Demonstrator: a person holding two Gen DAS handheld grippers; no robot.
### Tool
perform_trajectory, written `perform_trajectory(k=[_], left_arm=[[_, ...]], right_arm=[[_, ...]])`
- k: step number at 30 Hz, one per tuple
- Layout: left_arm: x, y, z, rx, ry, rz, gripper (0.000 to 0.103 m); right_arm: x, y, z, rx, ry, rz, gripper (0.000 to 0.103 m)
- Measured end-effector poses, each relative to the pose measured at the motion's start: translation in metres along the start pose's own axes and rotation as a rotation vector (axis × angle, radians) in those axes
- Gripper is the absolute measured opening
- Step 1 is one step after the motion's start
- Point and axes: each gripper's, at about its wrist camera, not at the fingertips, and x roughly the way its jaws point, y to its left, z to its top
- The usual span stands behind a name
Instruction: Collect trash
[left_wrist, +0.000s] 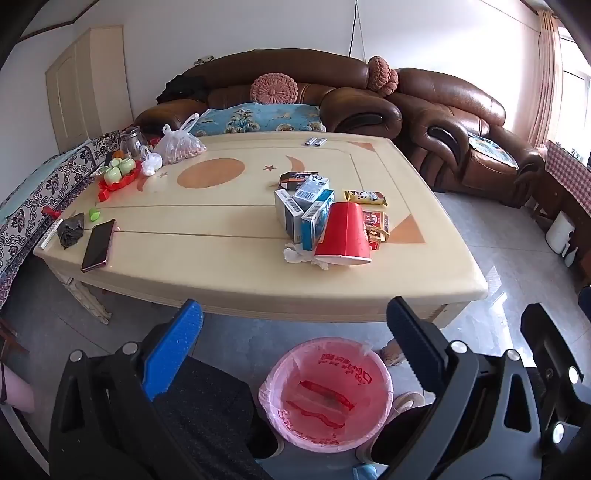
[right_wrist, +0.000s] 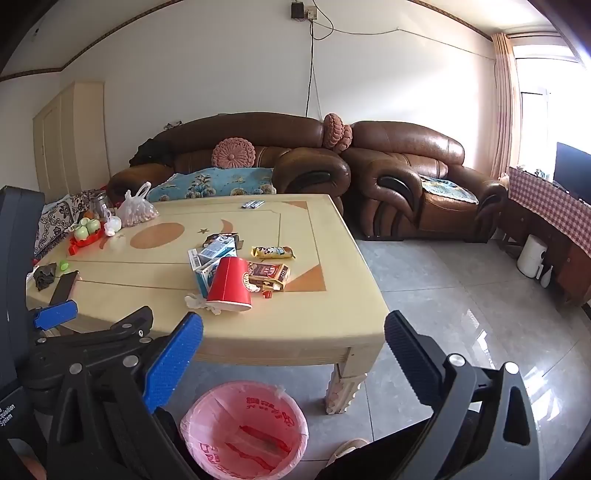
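Plainly, both grippers' fingers (left_wrist: 173, 354) stand spread and empty — trash pile (left_wrist: 325, 221) lies well beyond, on the table (left_wrist: 221, 266).

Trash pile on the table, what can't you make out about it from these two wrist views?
- Crumpled tissue: mostly hidden under the red paper cup in both views.
- Small boxes: print too small to read; the rear ones are hidden by the front ones.
- Red packets: partly covered by the cup in the left wrist view.
- Pink-lined trash bin: near rim cut off by the gripper bodies.
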Motion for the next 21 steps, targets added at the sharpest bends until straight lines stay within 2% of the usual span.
perform_trajectory(k=[21], left_arm=[[-0.0023,0.0011,0.0026,0.001,-0.010,-0.004,0.098]], right_arm=[[0.0003,-0.0021,0.0003,0.009,0.010,0.008,0.097]])
